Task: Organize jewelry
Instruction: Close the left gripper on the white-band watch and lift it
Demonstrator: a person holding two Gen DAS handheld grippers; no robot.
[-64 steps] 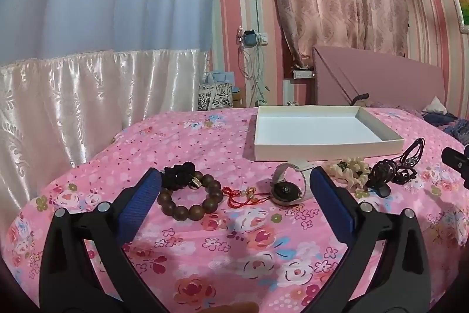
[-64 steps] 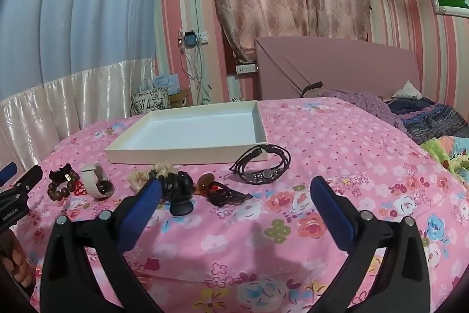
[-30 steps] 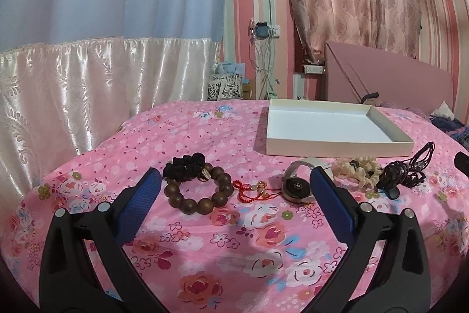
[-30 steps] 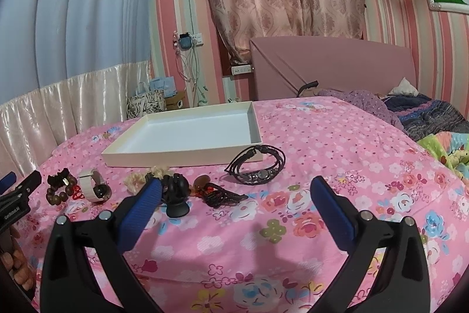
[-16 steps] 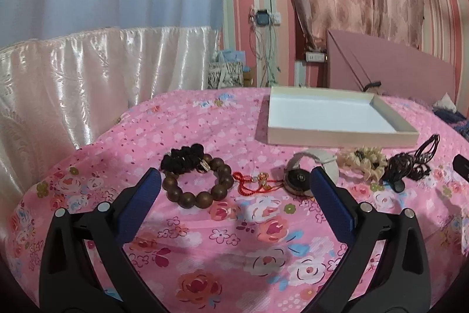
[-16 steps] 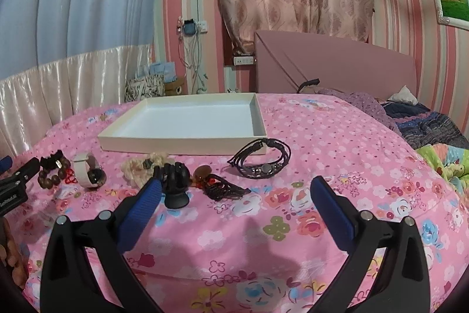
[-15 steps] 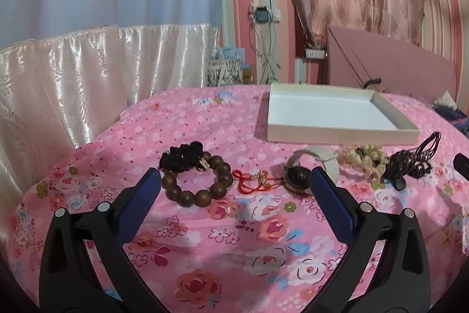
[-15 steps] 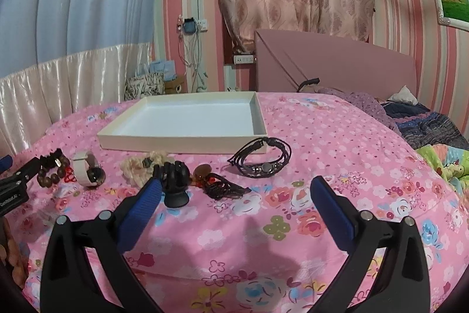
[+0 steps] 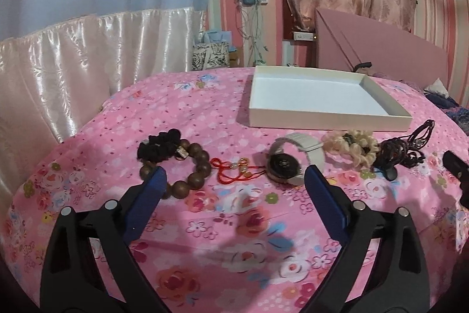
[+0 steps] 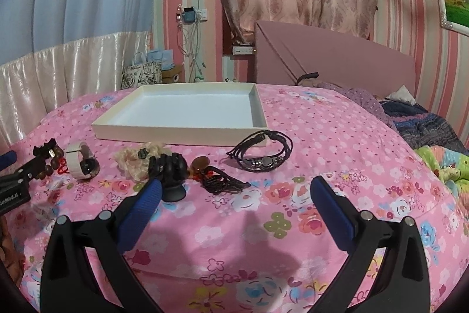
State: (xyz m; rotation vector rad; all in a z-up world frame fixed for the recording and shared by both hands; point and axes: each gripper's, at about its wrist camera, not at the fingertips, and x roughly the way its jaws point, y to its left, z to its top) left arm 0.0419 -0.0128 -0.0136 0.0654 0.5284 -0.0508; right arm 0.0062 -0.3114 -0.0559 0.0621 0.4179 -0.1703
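Observation:
A row of jewelry lies on the pink floral bedspread in front of a shallow white tray [image 9: 328,121] [image 10: 176,134]. From left: a black scrunchie [image 9: 159,145], a brown bead bracelet [image 9: 190,169], a red cord charm [image 9: 234,172], a beige-strap watch [image 9: 285,165] [image 10: 83,163], a cream scrunchie [image 9: 351,147] [image 10: 134,162], a black hand-shaped stand [image 10: 170,175], dark cords [image 10: 222,181] and a black leather bracelet [image 10: 263,154]. My left gripper [image 9: 234,179] is open and empty, just short of the red cord charm. My right gripper [image 10: 234,191] is open and empty, near the dark cords.
A pink headboard [image 10: 334,60] and rumpled blankets [image 10: 425,122] are at the back right. A satin curtain [image 9: 73,72] hangs to the left. Bags [image 10: 143,72] sit beyond the bed's far edge. The left gripper's body shows at the left edge of the right wrist view [image 10: 14,184].
Both grippers have moved a little closer to the row of jewelry and lower. Both stay open and empty. No jewelry has moved.

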